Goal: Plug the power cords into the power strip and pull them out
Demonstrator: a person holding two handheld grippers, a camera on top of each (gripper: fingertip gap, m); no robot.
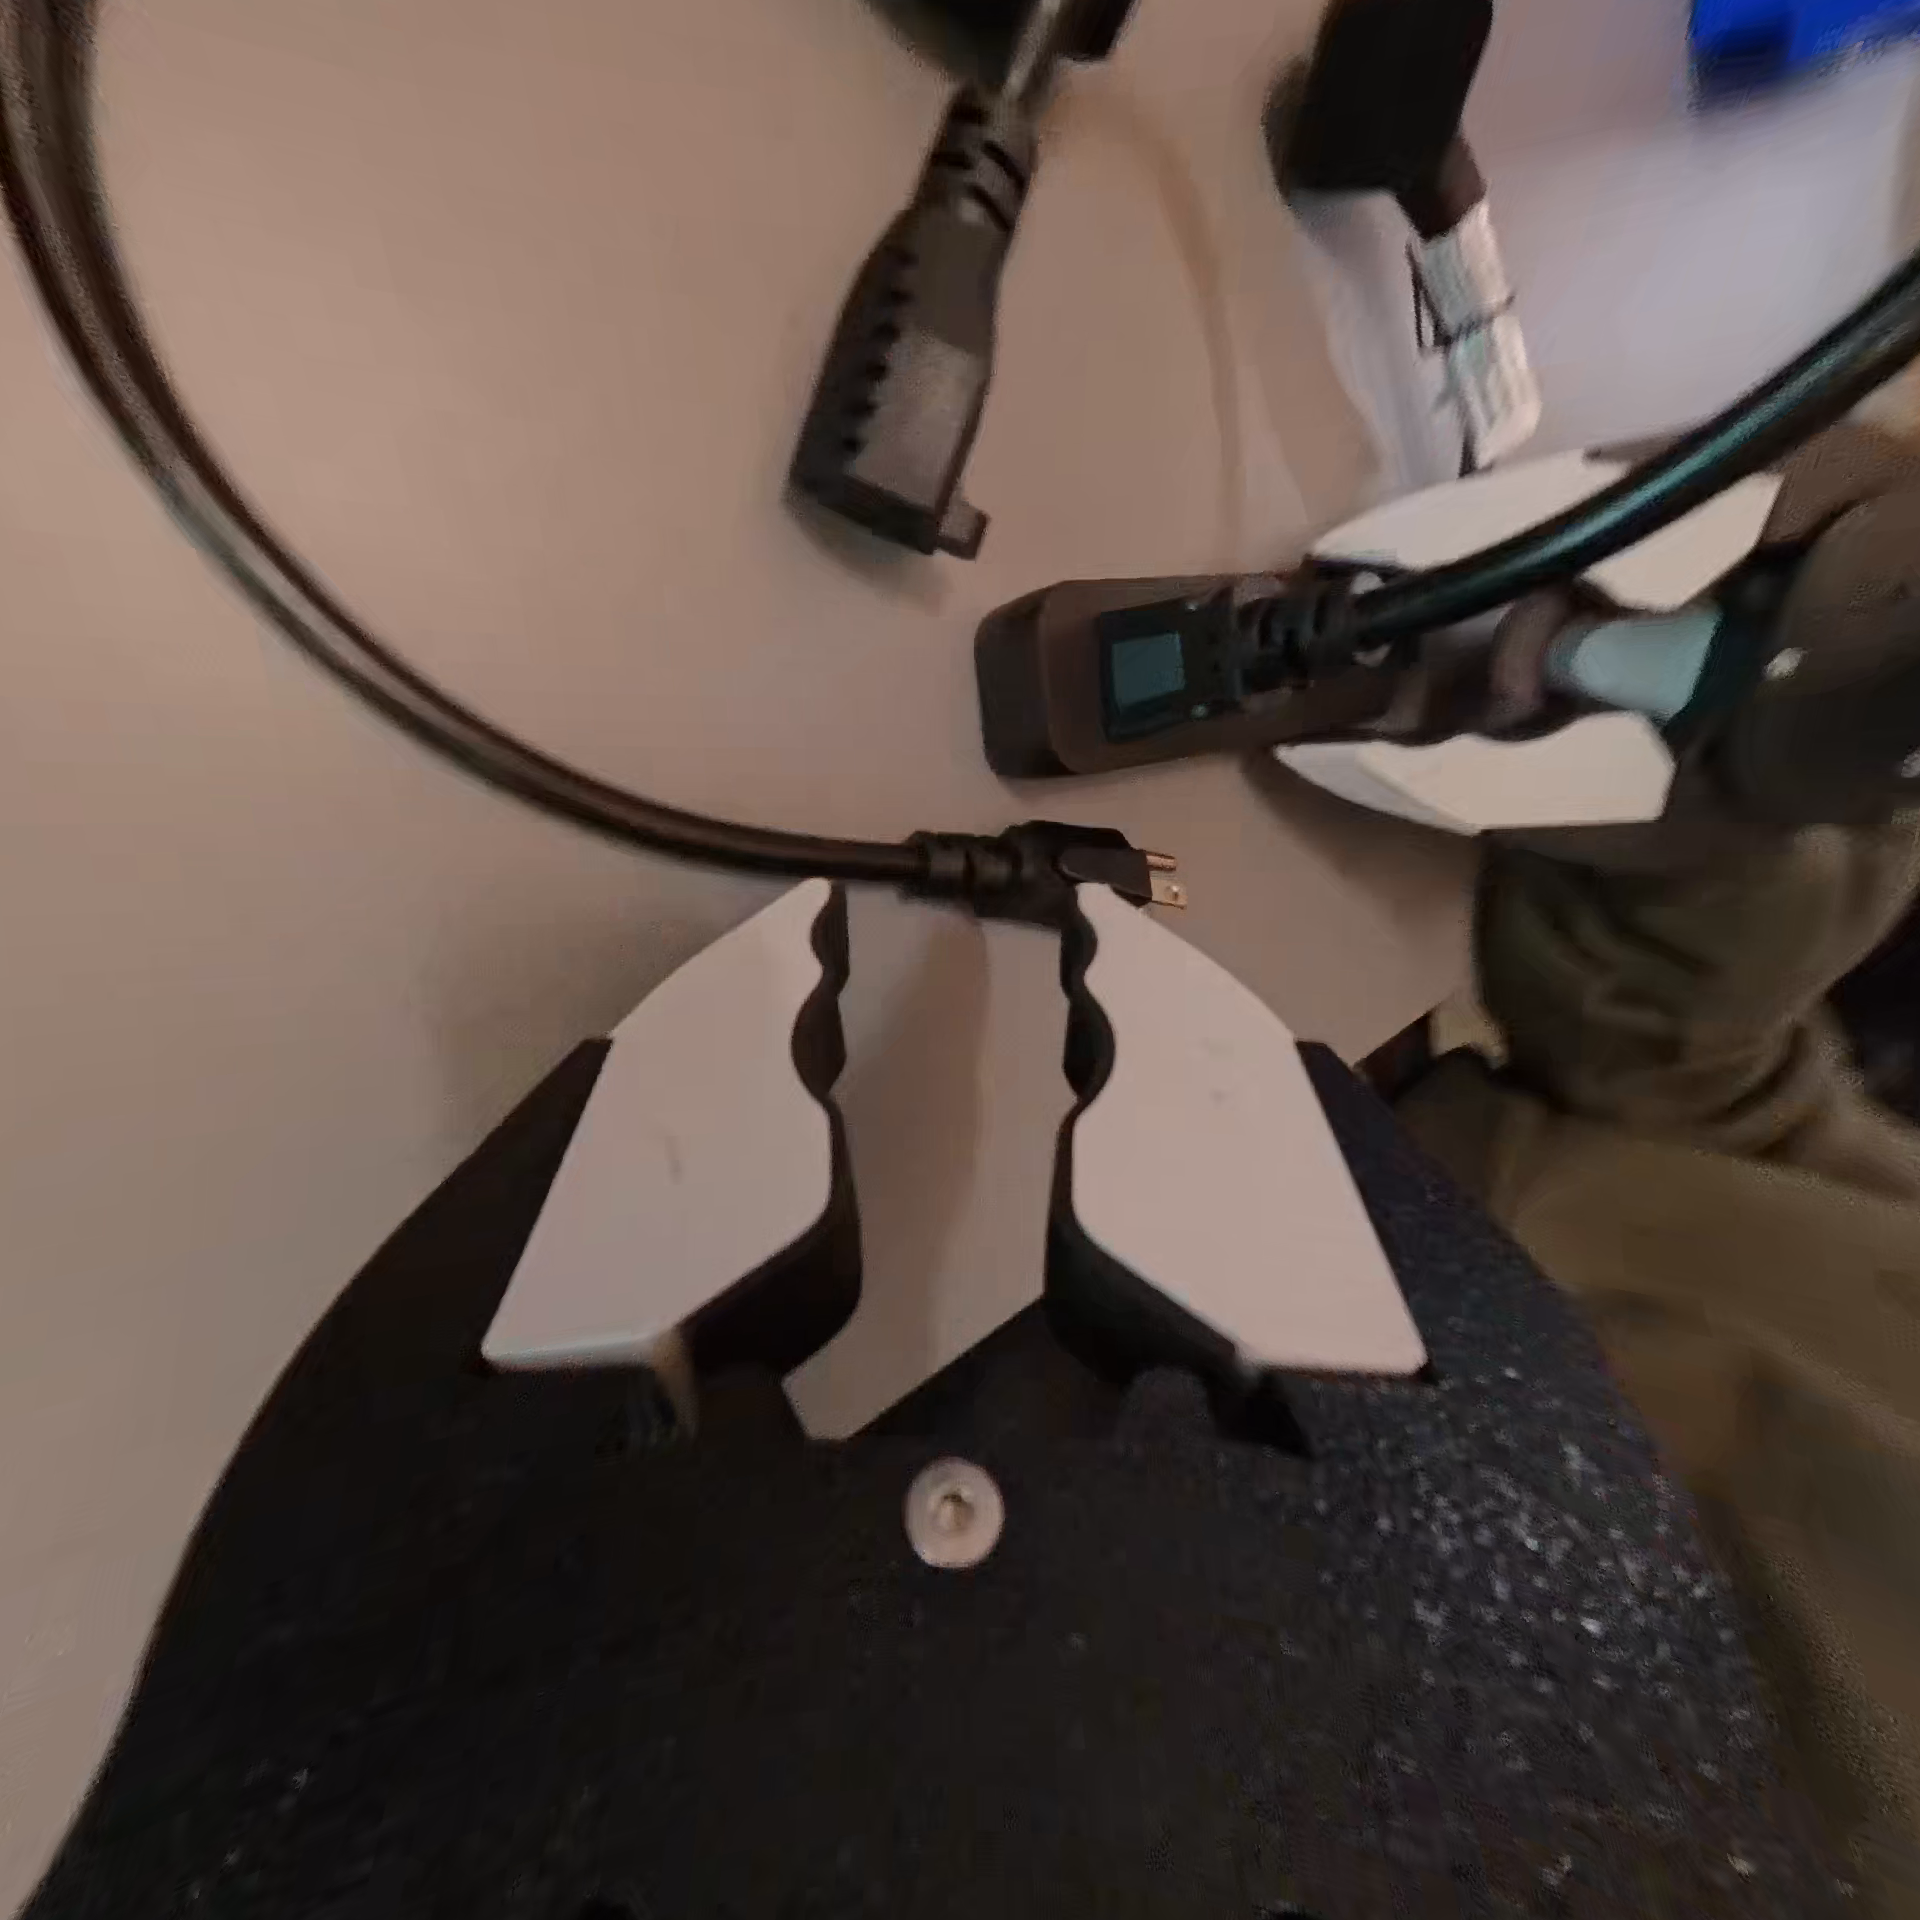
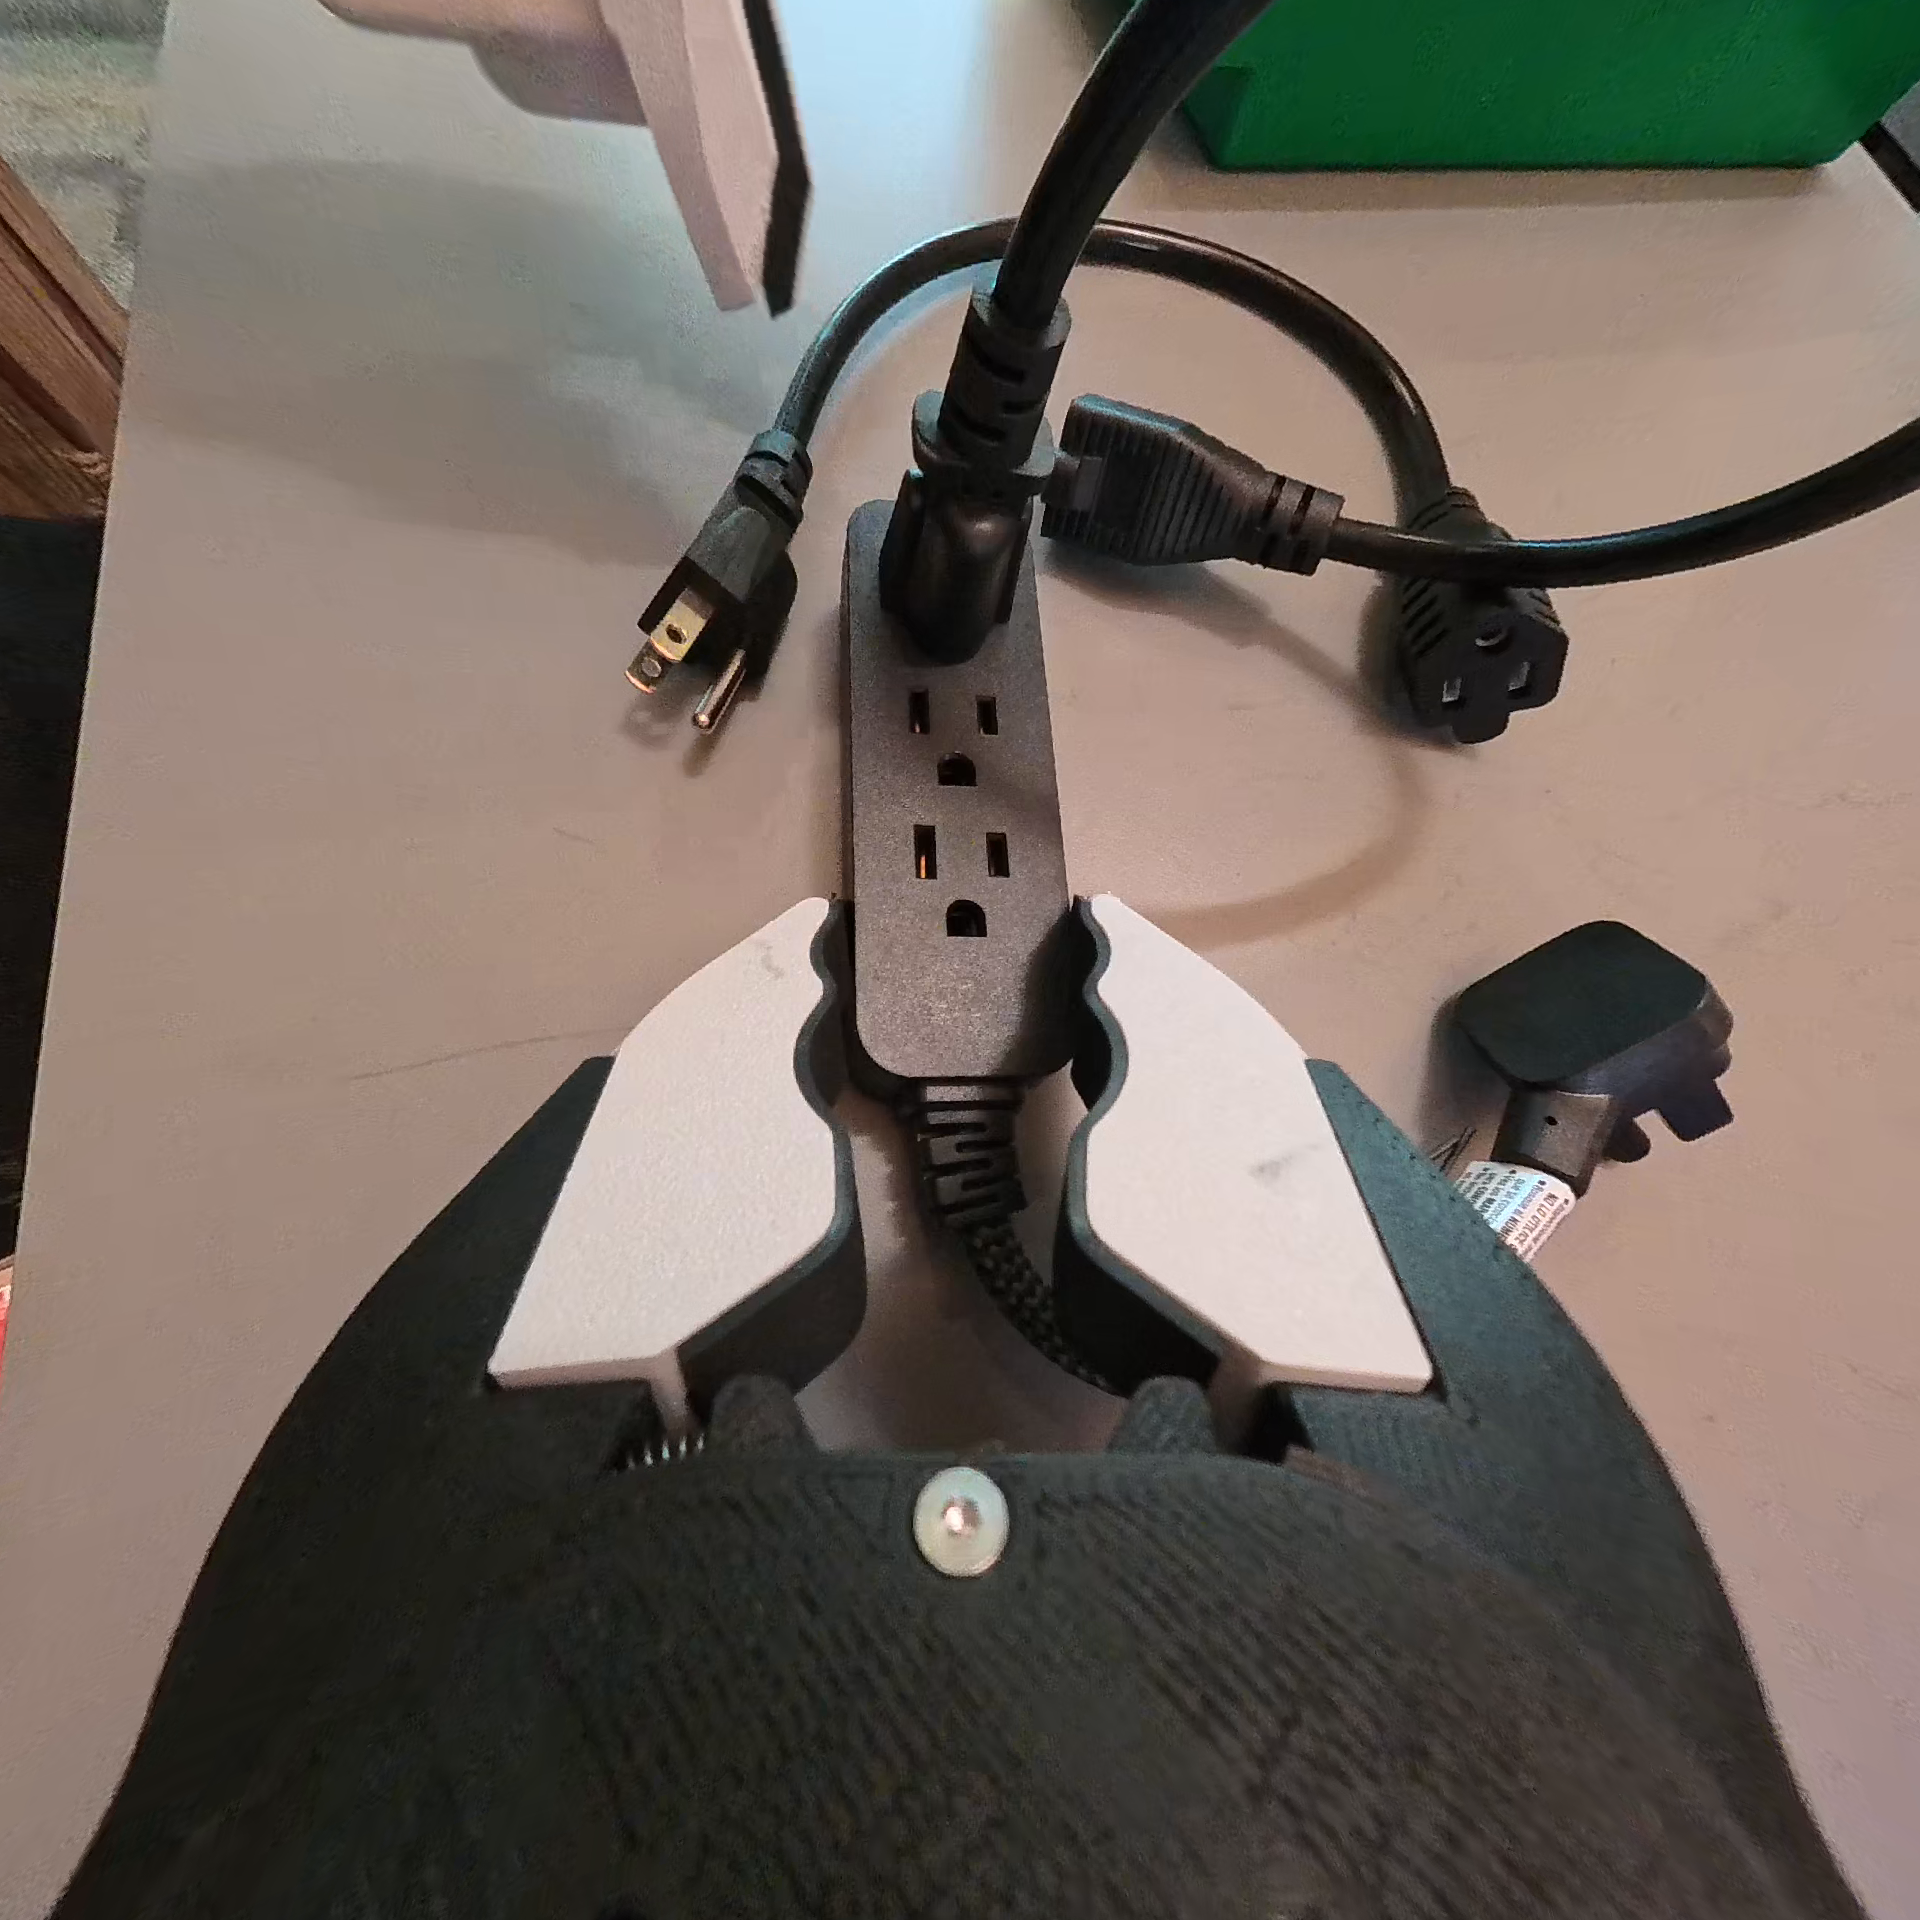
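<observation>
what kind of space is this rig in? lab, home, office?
Probably an office or workshop bench, though I can't be sure. Cues: a plain grey tabletop, a green bin at its far edge, and wooden furniture beside the table. Only cords and a power strip lie on it.

Black power strip (image 2: 956, 852) lies flat, one plug (image 2: 951, 561) inserted, another plug (image 2: 717, 613) loose beside.

A white tag (image 2: 1512, 1205) with tiny writing wraps a cord at four o'clock, by the flat plug (image 2: 1590, 1013).
</observation>
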